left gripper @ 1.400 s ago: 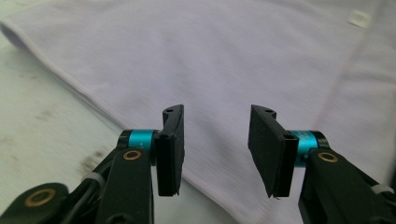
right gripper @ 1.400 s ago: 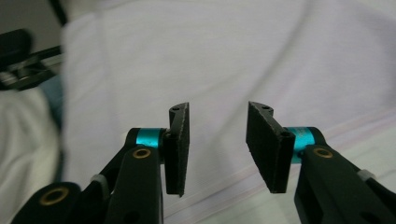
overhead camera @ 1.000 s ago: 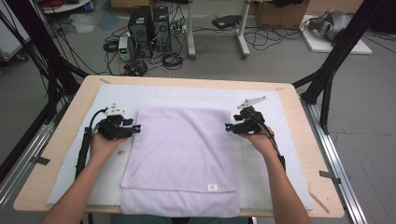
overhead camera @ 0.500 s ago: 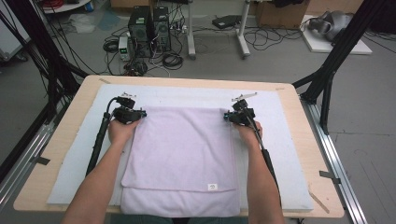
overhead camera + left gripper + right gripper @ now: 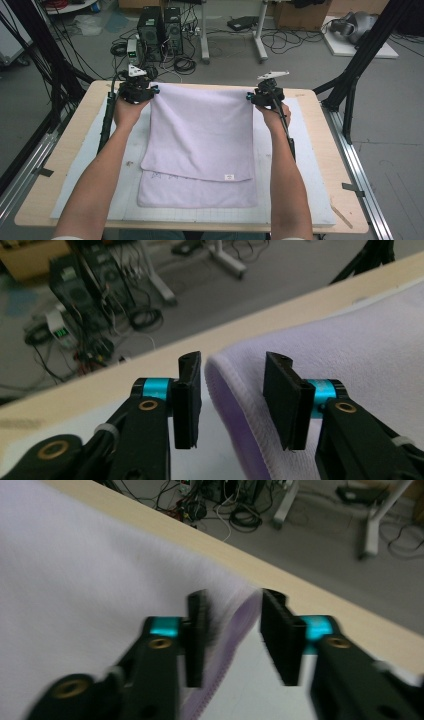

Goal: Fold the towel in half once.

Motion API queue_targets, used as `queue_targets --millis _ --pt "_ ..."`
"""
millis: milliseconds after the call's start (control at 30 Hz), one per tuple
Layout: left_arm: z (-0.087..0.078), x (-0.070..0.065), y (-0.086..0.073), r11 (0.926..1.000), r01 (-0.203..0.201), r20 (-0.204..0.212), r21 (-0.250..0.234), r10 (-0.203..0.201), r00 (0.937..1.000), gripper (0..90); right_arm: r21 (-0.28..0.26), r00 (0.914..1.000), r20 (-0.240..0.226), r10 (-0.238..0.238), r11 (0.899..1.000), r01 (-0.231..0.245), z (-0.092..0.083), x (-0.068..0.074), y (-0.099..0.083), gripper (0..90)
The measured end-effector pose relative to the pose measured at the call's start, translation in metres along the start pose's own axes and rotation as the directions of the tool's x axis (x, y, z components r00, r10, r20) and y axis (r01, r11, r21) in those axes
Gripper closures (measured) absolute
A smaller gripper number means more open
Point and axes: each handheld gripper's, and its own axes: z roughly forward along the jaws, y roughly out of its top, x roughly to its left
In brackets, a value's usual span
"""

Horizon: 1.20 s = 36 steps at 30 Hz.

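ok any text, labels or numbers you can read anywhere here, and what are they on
None can be read.
Small white tag on the lilac towel: print too small to read.
Green lit display on the white box on the floor beyond the table: digits too blurred to read.
Faint marks on the towel's lower layer: not legible.

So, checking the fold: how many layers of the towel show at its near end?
2. The upper layer of the pale lilac terry towel ends at the edge with the small label; the lower layer sticks out nearer the person. More could be hidden underneath.
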Motion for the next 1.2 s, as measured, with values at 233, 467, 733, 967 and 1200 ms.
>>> queue_targets --millis 233,467,733,967,1200 --pt "-0.002 0.003 -0.044 0.998 0.026 0.058 0.058 -0.029 0.9979 53.6 0.088 0.9957 -0.09 -0.025 0.996 0.032 0.0 0.001 -0.027 44.3" --pt "-0.029 -0.006 -0.081 0.9978 0.01 0.158 0.065 -0.02 0.9872 51.8 0.119 0.9686 -0.243 -0.054 0.989 0.085 -0.017 0.022 -0.055 44.6" --pt "-0.069 -0.028 -0.121 0.9952 -0.084 0.24 0.05 0.07 0.9682 53.0 0.062 0.9422 -0.323 -0.09 0.991 0.116 -0.047 0.056 -0.085 27.8" --pt "-0.092 -0.045 -0.146 0.9912 -0.128 0.3 0.033 0.113 0.9472 53.0 0.071 0.9267 -0.34 -0.16 0.978 0.194 -0.062 0.08 -0.112 28.1" --pt "-0.098 -0.057 -0.153 0.9806 -0.194 0.358 0.026 0.173 0.9177 57.4 0.073 0.8985 -0.4 -0.181 0.971 0.228 -0.072 0.091 -0.122 41.8"
